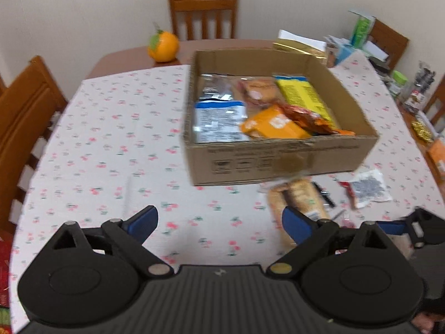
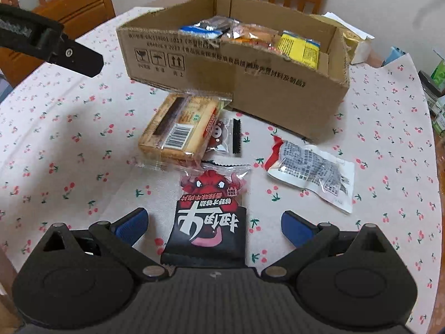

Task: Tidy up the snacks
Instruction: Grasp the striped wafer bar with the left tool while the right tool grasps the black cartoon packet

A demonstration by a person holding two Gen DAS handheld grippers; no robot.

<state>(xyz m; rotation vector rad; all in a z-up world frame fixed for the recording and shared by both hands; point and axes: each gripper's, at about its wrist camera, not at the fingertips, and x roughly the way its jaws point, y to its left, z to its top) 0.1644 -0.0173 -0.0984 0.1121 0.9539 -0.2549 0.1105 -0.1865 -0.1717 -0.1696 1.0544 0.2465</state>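
Observation:
A cardboard box (image 1: 278, 161) (image 2: 278, 91) on the floral tablecloth holds several snack packs: blue-white, orange, yellow. In front of it lie a tan biscuit pack (image 2: 178, 133) (image 1: 300, 197), a small clear packet (image 2: 225, 136), a white-and-red pouch (image 2: 314, 172) (image 1: 367, 186) and a black-and-red bull packet (image 2: 211, 220). My right gripper (image 2: 214, 225) is open, with the bull packet lying between its fingers. My left gripper (image 1: 219, 222) is open and empty above bare cloth, left of the biscuit pack. The left gripper's arm shows at upper left in the right wrist view.
An orange (image 1: 163, 46) stands at the table's far edge. Wooden chairs (image 1: 204, 11) surround the table. Boxes, jars and papers (image 1: 361, 36) crowd the far right side. A gold bag (image 1: 300, 48) lies behind the box.

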